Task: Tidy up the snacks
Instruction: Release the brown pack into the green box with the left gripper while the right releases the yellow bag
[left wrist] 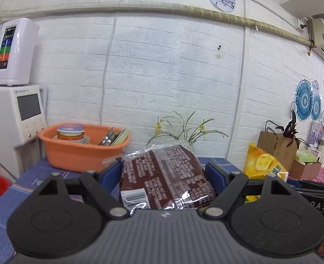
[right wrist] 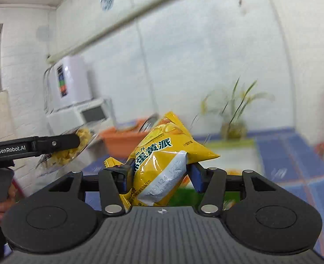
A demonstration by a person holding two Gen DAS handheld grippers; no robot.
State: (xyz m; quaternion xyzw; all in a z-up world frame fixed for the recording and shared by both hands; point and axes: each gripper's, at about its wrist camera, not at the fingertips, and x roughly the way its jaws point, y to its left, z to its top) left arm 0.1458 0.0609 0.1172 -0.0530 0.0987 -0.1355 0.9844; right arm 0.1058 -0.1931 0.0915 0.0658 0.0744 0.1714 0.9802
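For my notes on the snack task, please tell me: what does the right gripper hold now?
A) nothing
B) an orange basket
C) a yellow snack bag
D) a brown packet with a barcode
C: in the right wrist view the right gripper has its jaws closed on the yellow snack bag.

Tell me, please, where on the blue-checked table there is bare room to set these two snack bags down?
Bare cloth shows on the table's right, beyond the plant. A smaller strip lies in front of the orange basin. The left is crowded: basin and white appliances. The left gripper holds the brown bag, the right gripper the yellow bag.
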